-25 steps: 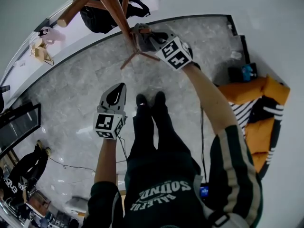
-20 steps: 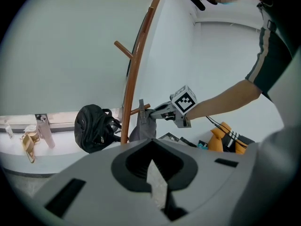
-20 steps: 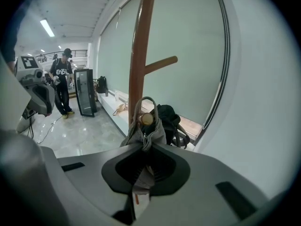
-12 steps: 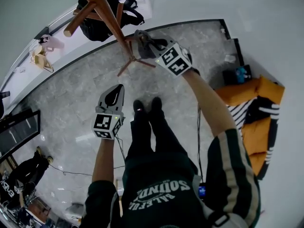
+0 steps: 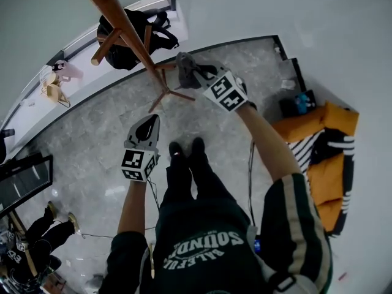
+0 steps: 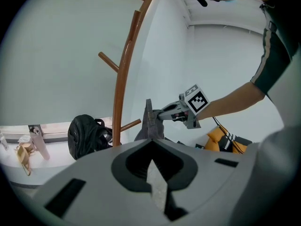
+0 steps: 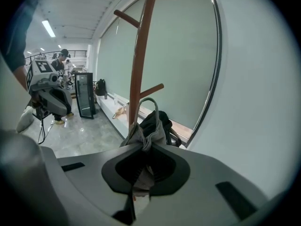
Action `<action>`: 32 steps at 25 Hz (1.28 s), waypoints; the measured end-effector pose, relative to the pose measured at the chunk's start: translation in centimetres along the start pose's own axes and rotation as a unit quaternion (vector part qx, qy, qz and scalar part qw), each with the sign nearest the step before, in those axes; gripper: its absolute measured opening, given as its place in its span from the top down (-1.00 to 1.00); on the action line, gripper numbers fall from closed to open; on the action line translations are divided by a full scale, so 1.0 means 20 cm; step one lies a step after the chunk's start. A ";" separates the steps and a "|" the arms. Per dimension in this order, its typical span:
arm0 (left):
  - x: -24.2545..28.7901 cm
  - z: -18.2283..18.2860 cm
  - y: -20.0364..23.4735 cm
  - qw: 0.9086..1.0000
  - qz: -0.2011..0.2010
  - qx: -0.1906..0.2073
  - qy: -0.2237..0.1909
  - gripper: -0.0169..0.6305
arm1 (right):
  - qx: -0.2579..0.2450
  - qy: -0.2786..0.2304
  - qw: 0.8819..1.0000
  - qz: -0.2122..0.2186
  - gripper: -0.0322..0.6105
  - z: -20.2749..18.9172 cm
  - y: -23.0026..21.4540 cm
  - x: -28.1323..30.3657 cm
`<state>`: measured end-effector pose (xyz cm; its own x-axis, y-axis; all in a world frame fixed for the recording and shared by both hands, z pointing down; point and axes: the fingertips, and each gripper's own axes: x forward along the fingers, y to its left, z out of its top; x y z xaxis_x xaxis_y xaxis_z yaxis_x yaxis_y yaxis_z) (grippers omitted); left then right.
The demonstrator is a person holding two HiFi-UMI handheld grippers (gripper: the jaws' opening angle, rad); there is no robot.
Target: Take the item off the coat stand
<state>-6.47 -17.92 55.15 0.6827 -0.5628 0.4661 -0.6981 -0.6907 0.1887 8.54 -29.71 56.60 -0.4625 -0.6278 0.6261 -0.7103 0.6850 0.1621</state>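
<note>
The wooden coat stand (image 5: 120, 23) rises in front of me, its pole (image 6: 123, 79) carrying several pegs. My right gripper (image 5: 201, 78) is shut on a grey fabric bag (image 5: 185, 71), held just right of the pole. In the right gripper view the bag (image 7: 146, 132) is bunched between the jaws (image 7: 141, 147), its loop handle standing free beside the pole (image 7: 140, 65). From the left gripper view the bag (image 6: 150, 124) hangs near a low peg, apart from it. My left gripper (image 5: 145, 127) is lower and to the left, shut and empty (image 6: 153, 161).
A black backpack (image 5: 131, 38) hangs behind the stand by the window ledge (image 5: 37, 103), which holds a beige bag and a pink bottle. Orange and striped things (image 5: 324, 146) lie on the floor at right. A black cabinet (image 7: 84, 95) and people stand far off.
The right gripper with the grey bag has drawn slightly away from the pole and down in the view. The left gripper has barely moved.
</note>
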 end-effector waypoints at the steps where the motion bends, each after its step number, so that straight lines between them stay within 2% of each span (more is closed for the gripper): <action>1: 0.00 0.02 -0.01 1.000 -0.001 0.002 -0.001 0.95 | 0.000 0.000 1.000 -0.001 0.86 0.01 -0.01 -0.02; 10: -0.03 0.17 -0.05 1.000 -0.005 0.015 -0.009 0.95 | 0.031 -0.038 0.999 -0.019 0.86 0.12 -0.05 -0.34; 16: -0.08 0.29 -0.06 0.999 -0.007 0.036 -0.020 0.95 | 0.059 -0.069 0.995 -0.050 0.86 0.20 -0.06 -0.56; 24: -0.19 0.48 -0.07 0.997 0.006 0.057 -0.059 0.95 | 0.110 -0.120 0.980 -0.110 0.86 0.24 -0.05 -0.86; 28: -0.25 0.54 -0.09 0.996 0.006 0.058 -0.073 0.95 | 0.124 -0.157 0.972 -0.119 0.86 0.31 0.02 -0.99; 32: -0.29 0.57 -0.10 0.995 0.008 0.061 -0.081 0.95 | 0.136 -0.156 0.970 -0.126 0.86 0.26 0.06 -1.07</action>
<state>-6.62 -18.33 42.25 0.7042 -0.6336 0.3203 -0.6848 -0.7253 0.0707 14.71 -17.42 39.44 -0.3642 -0.8728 0.3248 -0.9158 0.3991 0.0455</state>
